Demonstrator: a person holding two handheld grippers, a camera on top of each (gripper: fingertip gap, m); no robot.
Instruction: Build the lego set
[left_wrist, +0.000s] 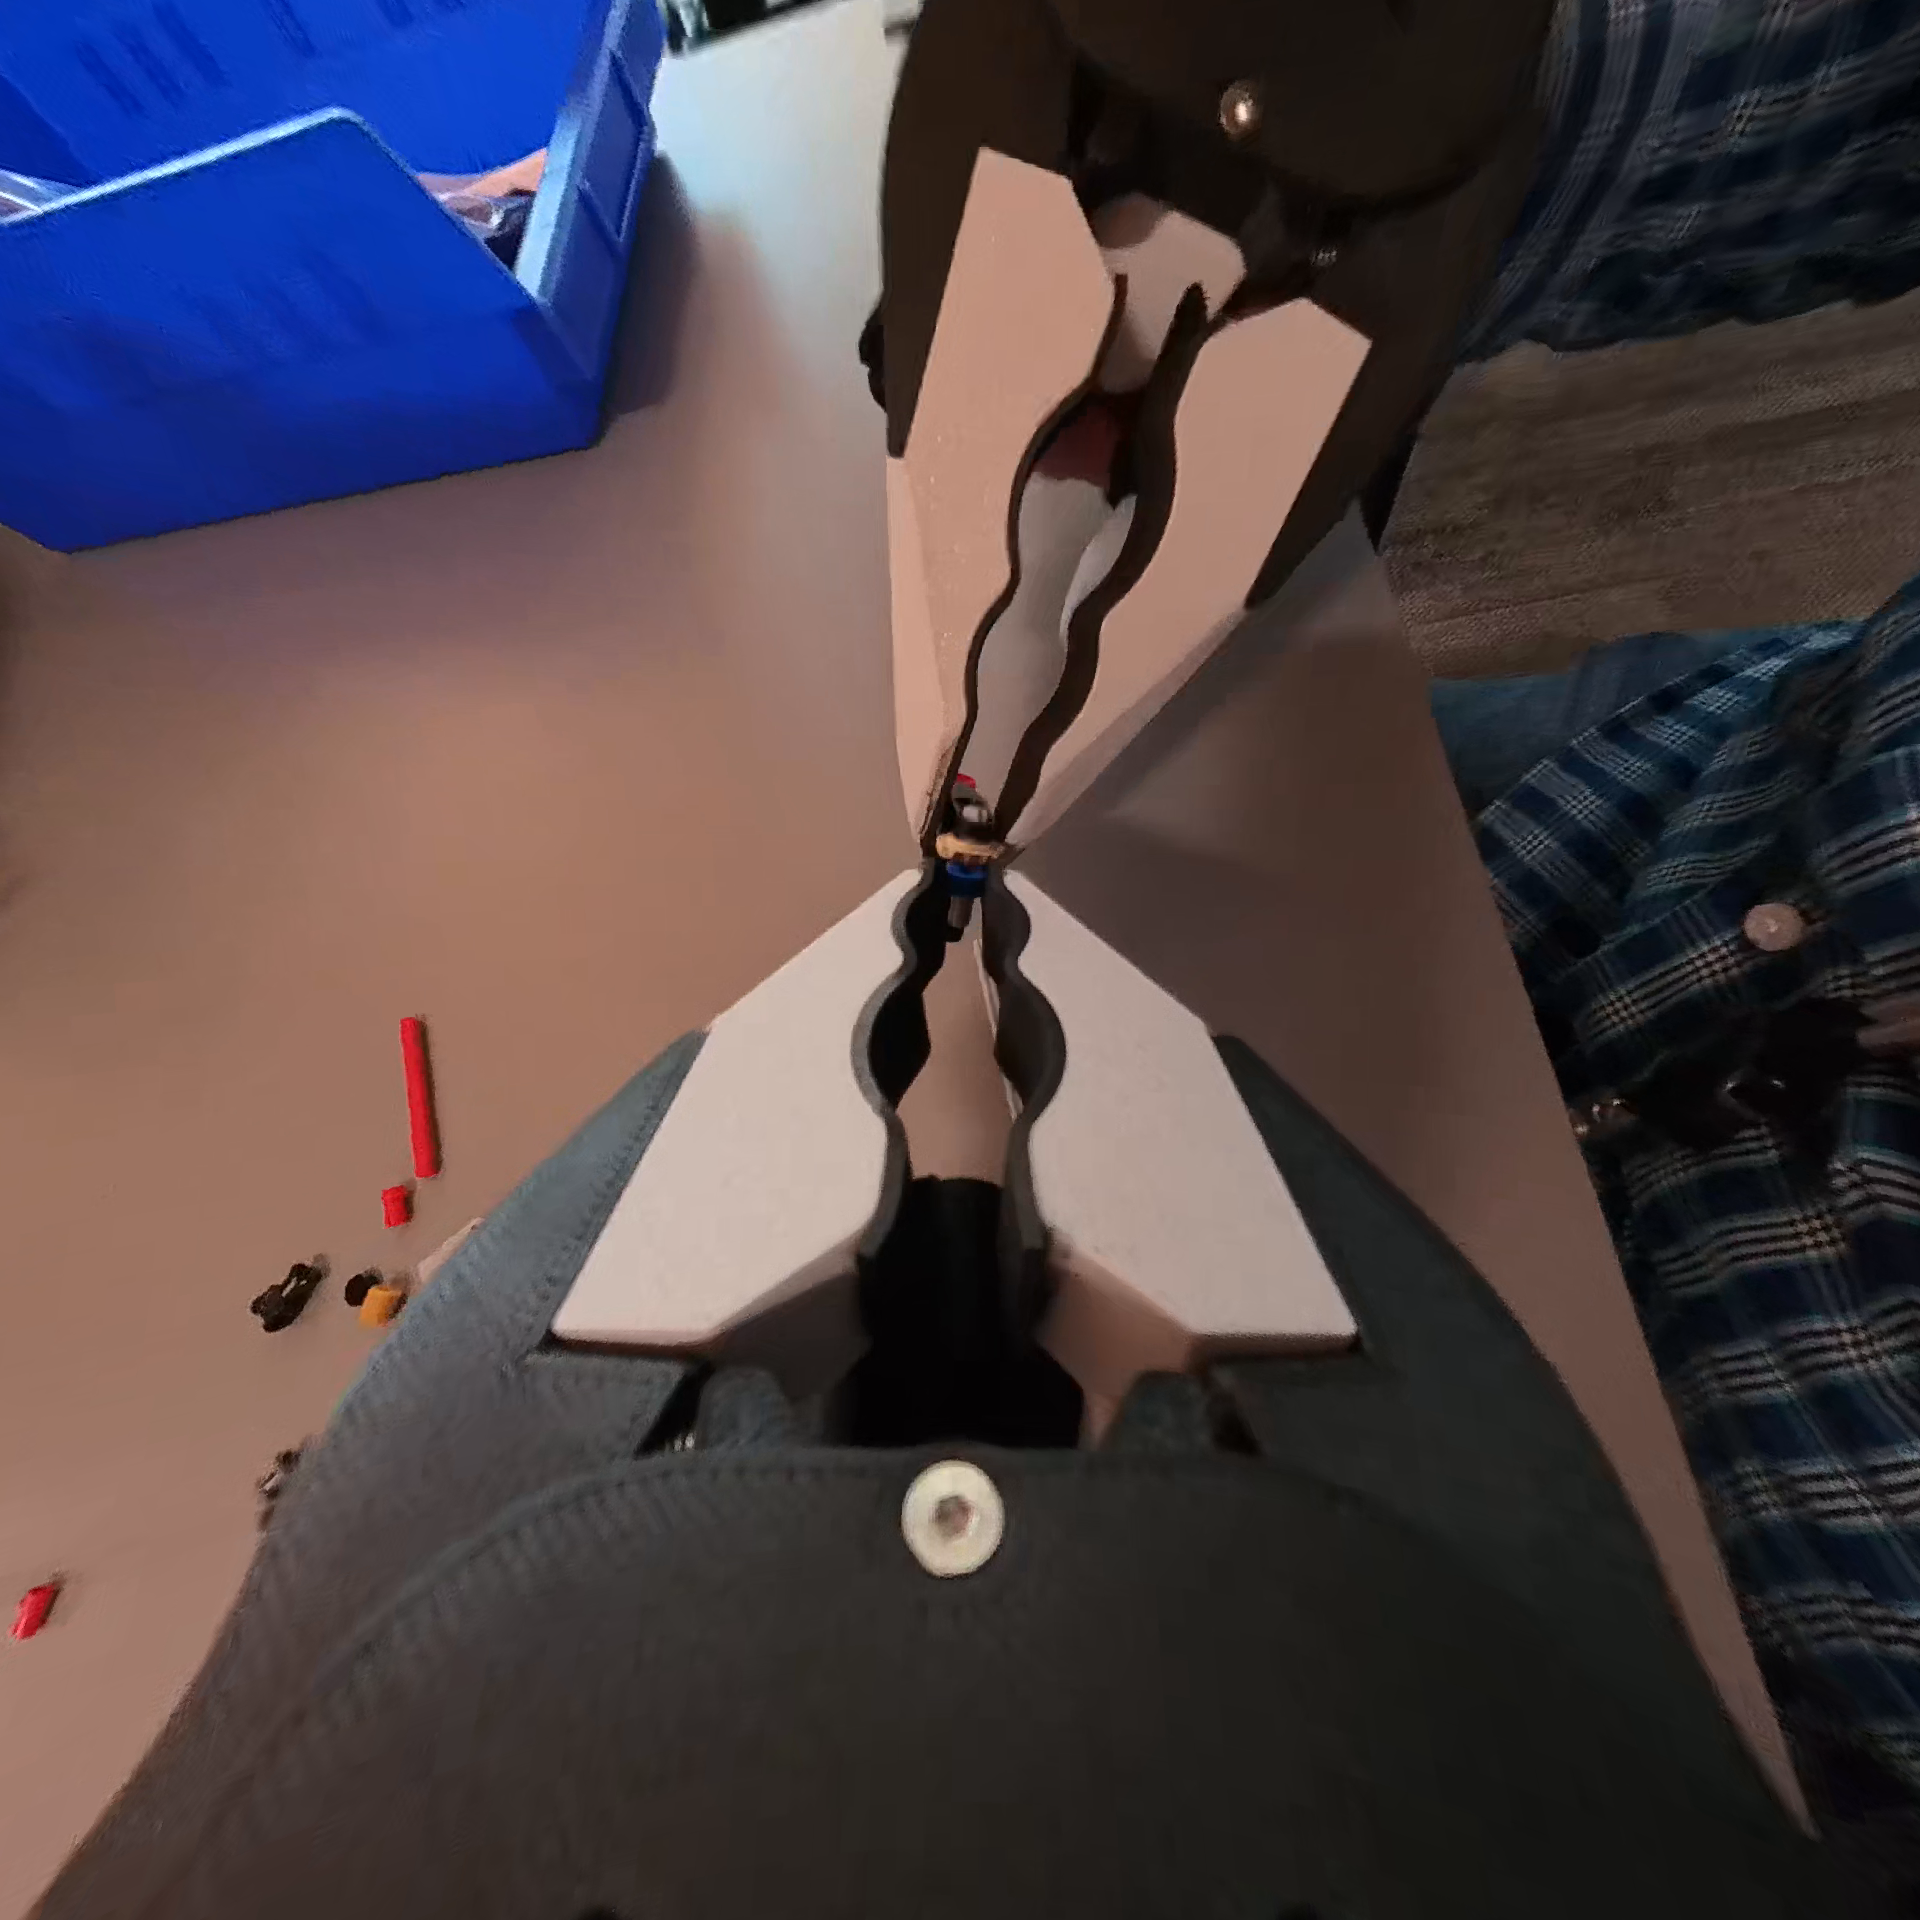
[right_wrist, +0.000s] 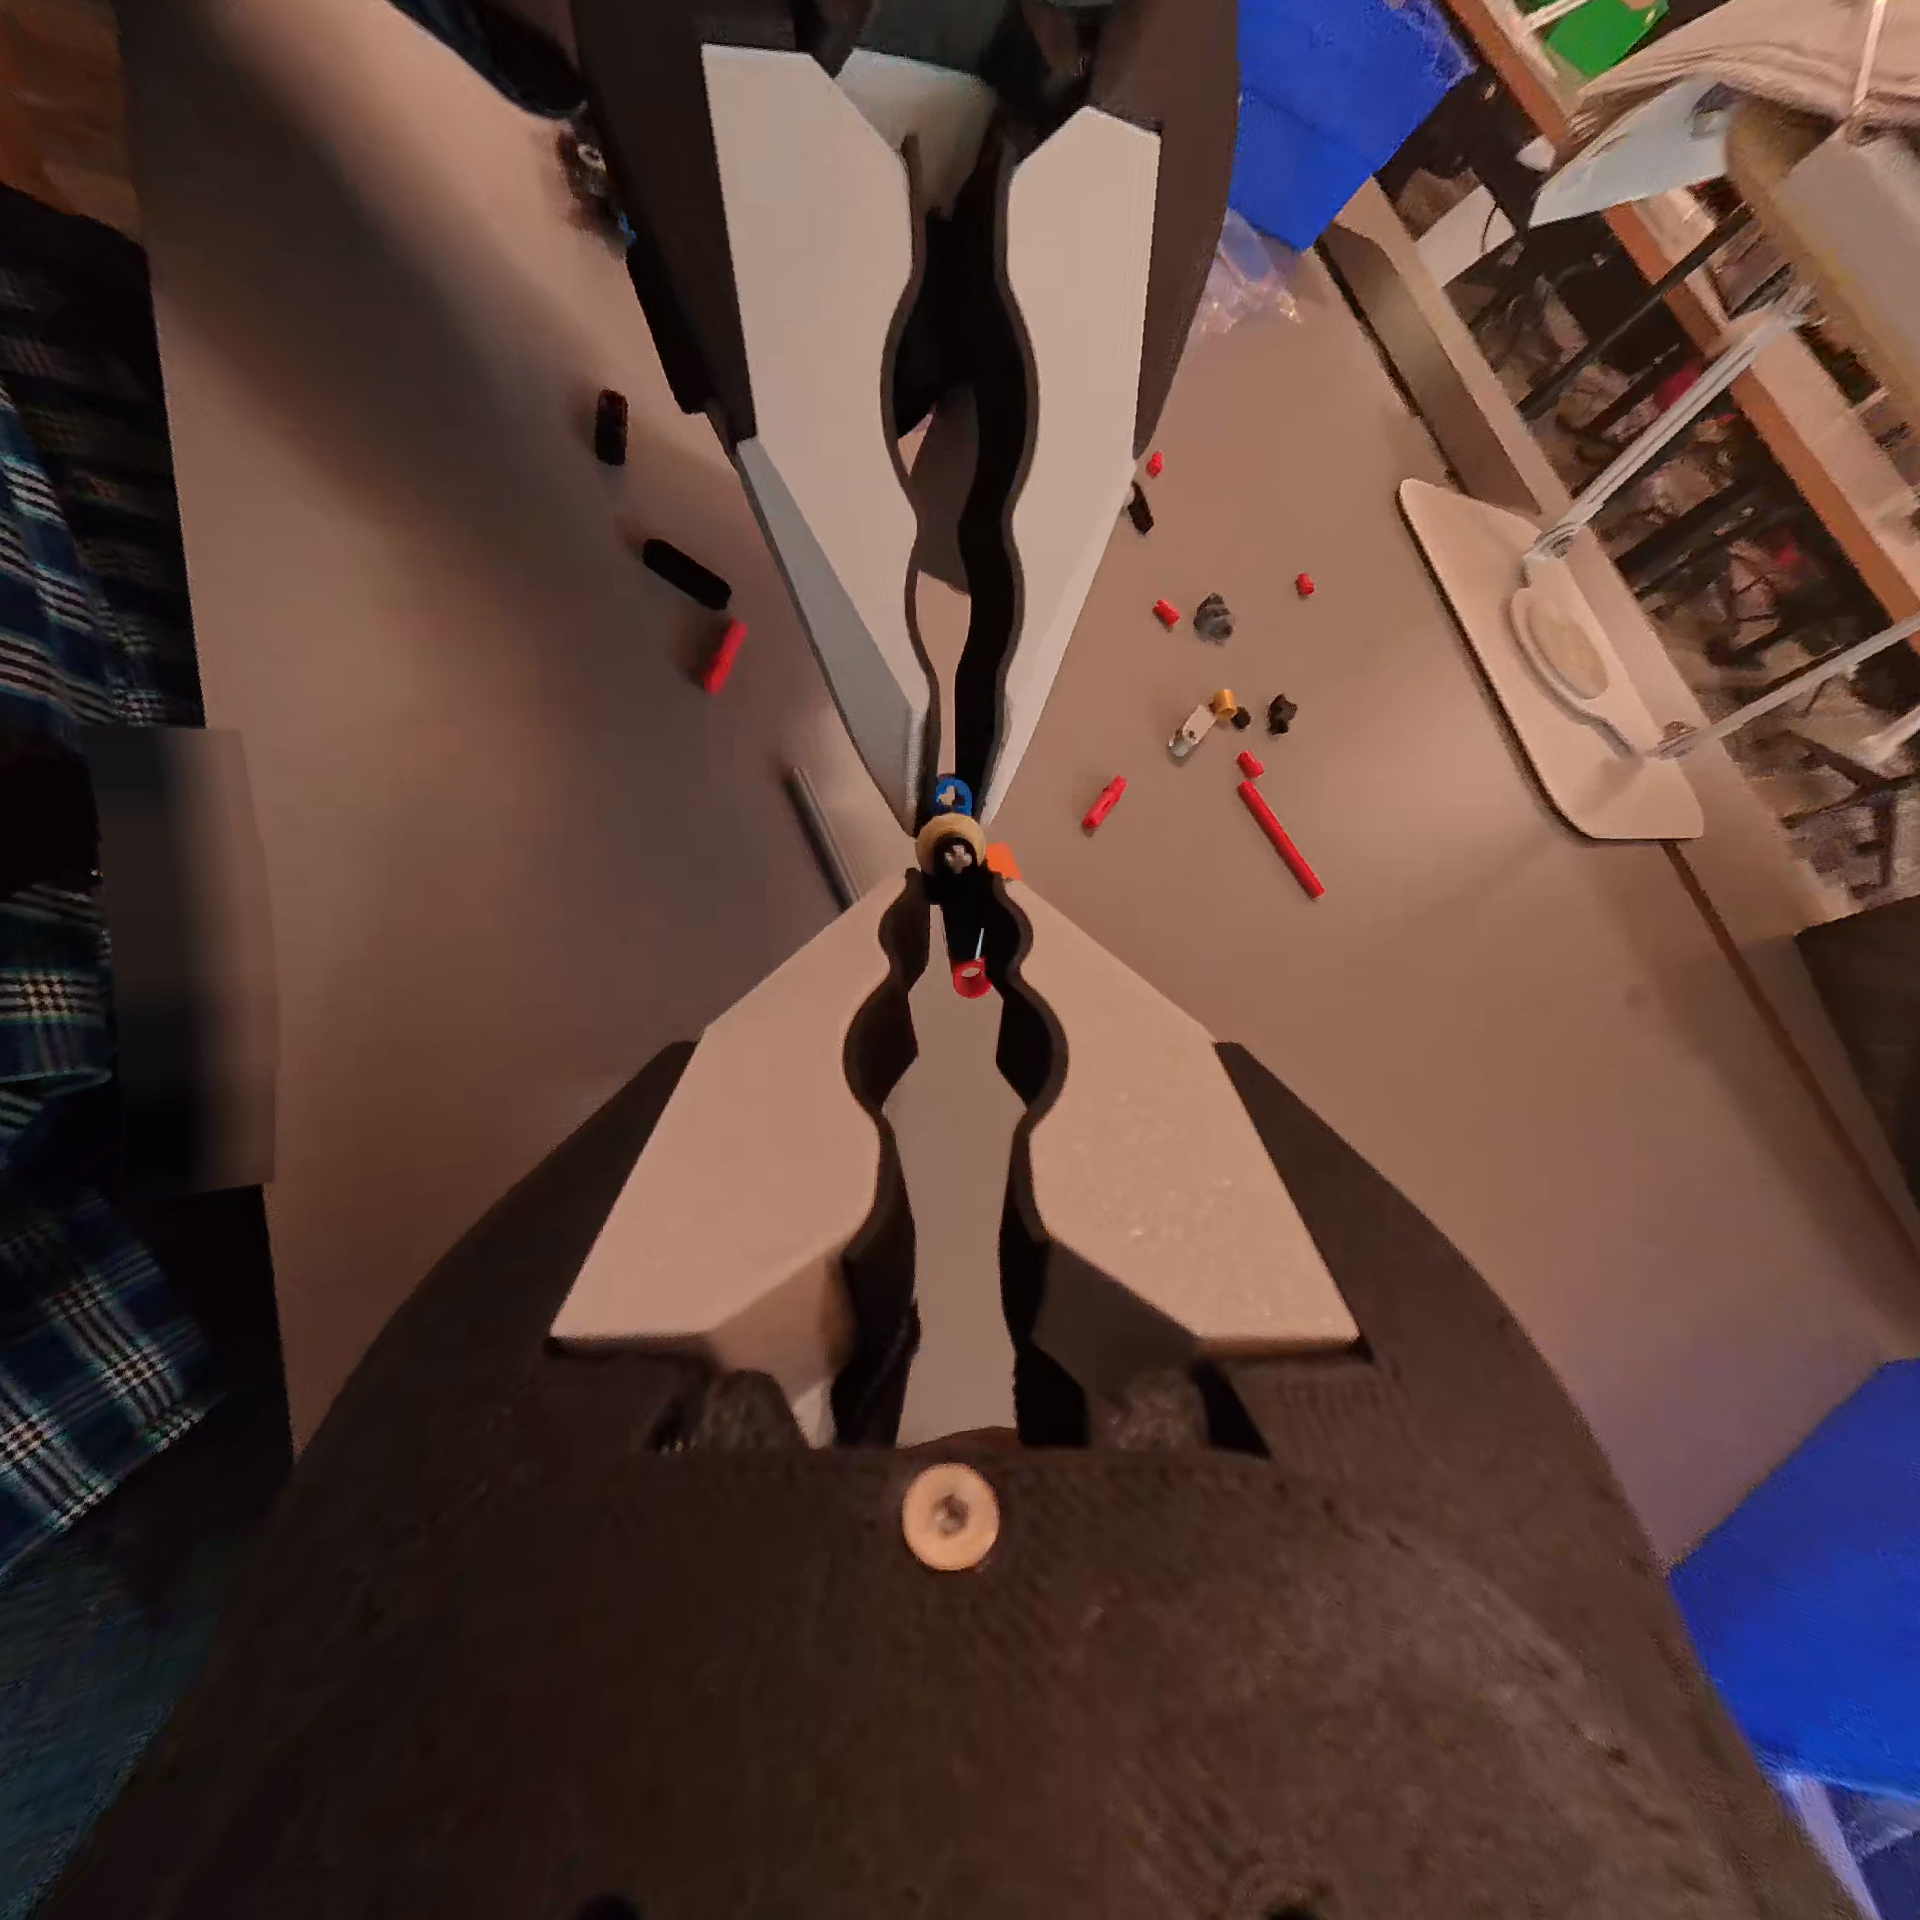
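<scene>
Nowhere legible writing, both hand-held grippers pinching small lego assembly

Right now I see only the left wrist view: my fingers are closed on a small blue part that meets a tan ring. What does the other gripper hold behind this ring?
Observer: The right gripper is shut on a black piece. It carries a red bush on the end away from the tan ring.
Operator: Are there loose parts that the right gripper hides from me?
Observer: Yes. A black beam lies on the table, on the plaid sleeve's side, with a short red axle just beside it.
</scene>
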